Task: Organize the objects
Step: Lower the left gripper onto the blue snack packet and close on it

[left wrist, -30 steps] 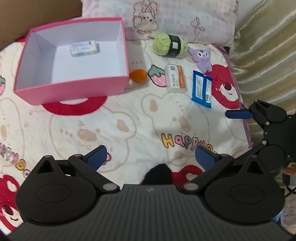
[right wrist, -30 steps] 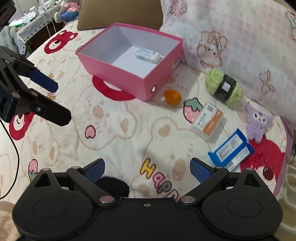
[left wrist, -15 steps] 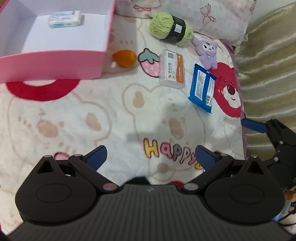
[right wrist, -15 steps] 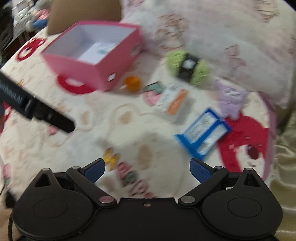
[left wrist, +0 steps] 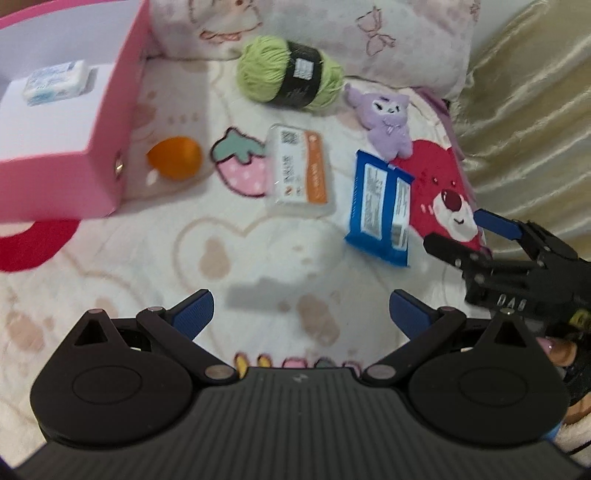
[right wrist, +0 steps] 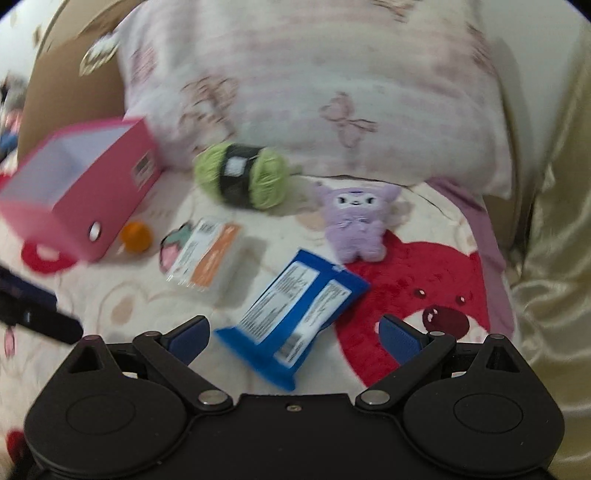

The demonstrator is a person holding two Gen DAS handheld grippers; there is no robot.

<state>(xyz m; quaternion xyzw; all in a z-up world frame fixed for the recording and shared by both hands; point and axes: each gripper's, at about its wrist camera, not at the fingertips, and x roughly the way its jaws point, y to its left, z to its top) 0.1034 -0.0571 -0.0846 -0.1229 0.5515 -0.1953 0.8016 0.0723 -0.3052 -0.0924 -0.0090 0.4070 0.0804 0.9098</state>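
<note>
A pink box (left wrist: pixel 99 177) (right wrist: pixel 92 199) stands at the left with a small white packet (left wrist: pixel 55 82) inside. Beside it on the blanket lie an orange ball (left wrist: pixel 175 158) (right wrist: pixel 136 236), a white-and-orange packet (left wrist: pixel 299 171) (right wrist: pixel 207 258), a blue packet (left wrist: pixel 382 201) (right wrist: pixel 295 314), a green yarn ball (left wrist: pixel 288 74) (right wrist: pixel 242 181) and a purple plush (left wrist: pixel 388 122) (right wrist: pixel 354 225). My left gripper (left wrist: pixel 301 314) is open above bare blanket, short of the packets. My right gripper (right wrist: pixel 291 332) (left wrist: pixel 465 232) is open, its fingers either side of the blue packet's near end.
A pink patterned pillow (right wrist: pixel 314 92) (left wrist: pixel 332 33) lies behind the objects. Beige satin fabric (left wrist: pixel 524 110) (right wrist: pixel 554 240) rises along the right edge. The blanket (left wrist: pixel 258 258) is cream with red bear prints. A brown cardboard sheet (right wrist: pixel 70 81) stands at the back left.
Both grippers have moved forward and right, away from the box and towards the packets. The right gripper now sits just before the blue packet. Both stay open.
</note>
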